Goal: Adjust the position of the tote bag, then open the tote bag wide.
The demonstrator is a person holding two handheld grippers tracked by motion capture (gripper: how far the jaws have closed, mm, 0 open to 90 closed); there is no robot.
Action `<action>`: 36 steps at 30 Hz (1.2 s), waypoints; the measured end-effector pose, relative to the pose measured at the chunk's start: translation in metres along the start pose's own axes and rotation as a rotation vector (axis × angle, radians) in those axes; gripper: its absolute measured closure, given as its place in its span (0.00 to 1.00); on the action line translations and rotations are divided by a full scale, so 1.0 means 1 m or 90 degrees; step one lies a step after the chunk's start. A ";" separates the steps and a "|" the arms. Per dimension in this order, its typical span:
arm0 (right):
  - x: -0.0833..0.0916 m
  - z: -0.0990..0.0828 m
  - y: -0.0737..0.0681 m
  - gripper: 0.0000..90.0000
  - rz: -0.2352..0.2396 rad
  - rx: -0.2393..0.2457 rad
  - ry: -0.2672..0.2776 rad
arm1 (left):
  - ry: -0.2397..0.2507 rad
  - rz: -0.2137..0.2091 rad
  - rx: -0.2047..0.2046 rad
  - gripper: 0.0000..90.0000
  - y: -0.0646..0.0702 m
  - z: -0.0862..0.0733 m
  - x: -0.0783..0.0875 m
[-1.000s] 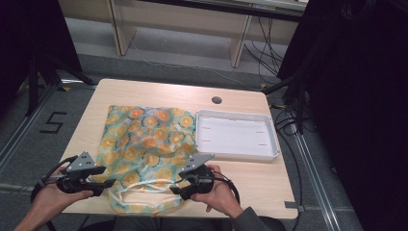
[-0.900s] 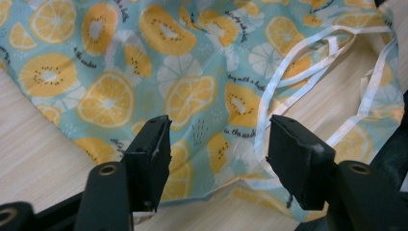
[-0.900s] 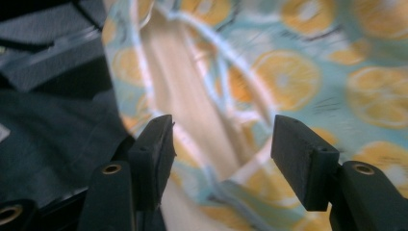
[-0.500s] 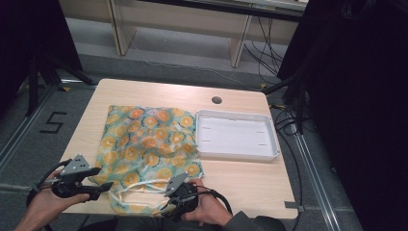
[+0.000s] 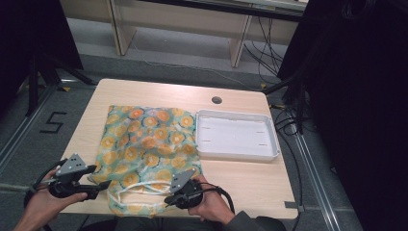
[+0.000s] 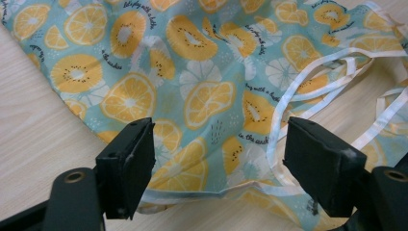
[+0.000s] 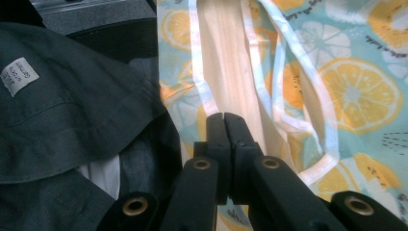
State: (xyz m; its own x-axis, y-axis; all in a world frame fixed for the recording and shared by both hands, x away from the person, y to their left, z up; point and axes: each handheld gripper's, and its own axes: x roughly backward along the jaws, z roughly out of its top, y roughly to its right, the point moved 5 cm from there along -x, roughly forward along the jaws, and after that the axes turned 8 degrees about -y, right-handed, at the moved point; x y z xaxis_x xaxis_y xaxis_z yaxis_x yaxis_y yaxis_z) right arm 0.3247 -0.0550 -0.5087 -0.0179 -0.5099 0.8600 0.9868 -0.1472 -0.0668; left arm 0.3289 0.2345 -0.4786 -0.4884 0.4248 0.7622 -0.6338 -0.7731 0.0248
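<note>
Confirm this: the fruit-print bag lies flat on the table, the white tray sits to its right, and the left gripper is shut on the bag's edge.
Not quite. The left gripper is open: in the left gripper view its jaws stand wide apart over the bag, not pressing it. The rest holds: the bag lies on the table with the tray to its right.

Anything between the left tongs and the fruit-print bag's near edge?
Nothing visible. The left tongs stand open right over the bag, its white-trimmed near edge lying on the table between the jaws.
</note>
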 end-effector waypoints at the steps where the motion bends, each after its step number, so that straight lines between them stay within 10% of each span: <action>1: 0.000 0.000 -0.001 1.00 0.001 -0.008 0.000 | 0.001 0.000 0.001 0.29 0.000 0.000 0.000; 26: 0.034 0.027 0.019 1.00 -0.034 -0.030 0.113 | 0.052 -0.002 0.037 0.27 0.000 0.004 0.005; 28: 0.037 0.028 0.023 1.00 -0.040 -0.039 0.119 | 0.023 0.012 0.012 0.27 -0.004 0.003 0.010; 36: 0.064 0.044 0.060 1.00 -0.098 -0.071 0.167 | 0.116 0.046 0.080 0.27 -0.014 0.009 0.026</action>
State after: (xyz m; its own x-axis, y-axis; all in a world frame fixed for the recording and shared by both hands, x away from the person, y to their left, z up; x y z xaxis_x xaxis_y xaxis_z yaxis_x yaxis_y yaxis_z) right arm 0.3902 -0.0593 -0.4358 -0.2207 -0.6737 0.7053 0.9460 -0.3238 -0.0132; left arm 0.3308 0.2519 -0.4535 -0.6375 0.4348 0.6361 -0.5190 -0.8525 0.0625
